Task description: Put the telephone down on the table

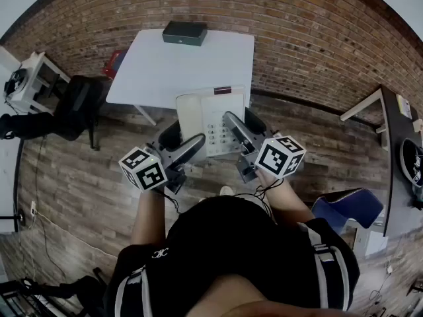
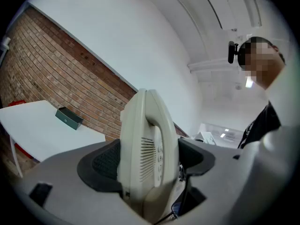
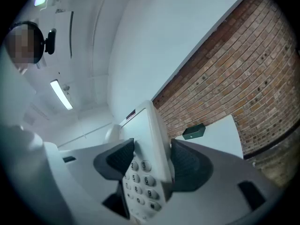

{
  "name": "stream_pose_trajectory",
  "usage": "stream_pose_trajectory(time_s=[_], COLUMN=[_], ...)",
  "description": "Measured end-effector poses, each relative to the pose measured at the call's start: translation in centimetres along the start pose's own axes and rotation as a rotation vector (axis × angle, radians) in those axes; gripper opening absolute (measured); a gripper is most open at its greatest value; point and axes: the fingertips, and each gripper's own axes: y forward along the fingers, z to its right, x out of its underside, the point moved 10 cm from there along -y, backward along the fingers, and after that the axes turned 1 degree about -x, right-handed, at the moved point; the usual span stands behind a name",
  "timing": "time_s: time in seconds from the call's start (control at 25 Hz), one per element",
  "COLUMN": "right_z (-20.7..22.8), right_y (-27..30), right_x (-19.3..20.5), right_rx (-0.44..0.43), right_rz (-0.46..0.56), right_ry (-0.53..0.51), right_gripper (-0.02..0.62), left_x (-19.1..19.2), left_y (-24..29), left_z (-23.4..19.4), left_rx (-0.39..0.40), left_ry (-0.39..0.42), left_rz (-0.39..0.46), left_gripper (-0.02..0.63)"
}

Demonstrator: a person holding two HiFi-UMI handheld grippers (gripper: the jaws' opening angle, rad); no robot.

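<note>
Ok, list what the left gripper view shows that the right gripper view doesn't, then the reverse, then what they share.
Only the left gripper view: the handset side of the telephone, with its slotted grille, and something red at the table's far end.
Only the right gripper view: the keypad with its number keys.
Both: the telephone clamped between that gripper's jaws, the white table, the dark box on it, and the brick wall behind.
</note>
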Motion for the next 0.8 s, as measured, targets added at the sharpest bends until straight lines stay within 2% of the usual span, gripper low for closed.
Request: stream_pose_trajectory(time_s=[0.48,0.8], right_z=[0.6,0.9], right_y=[-1.7,-1.1], right_x=[-0.7,-0.7], right_rx=[-0.01,-0.024], right_rz=[0.005,0.004], right_ry=[0.007,0.013], right_gripper=[0.219,0.221], left_x=[0.3,0.1], left_y=[1.0,1.0], left_z=[1.6,1.2], left_rx=[-0.004,-0.01], left_ry=[-0.002,0.008], left_rz=[0.001,0.001], left_gripper=[0.377,0.377])
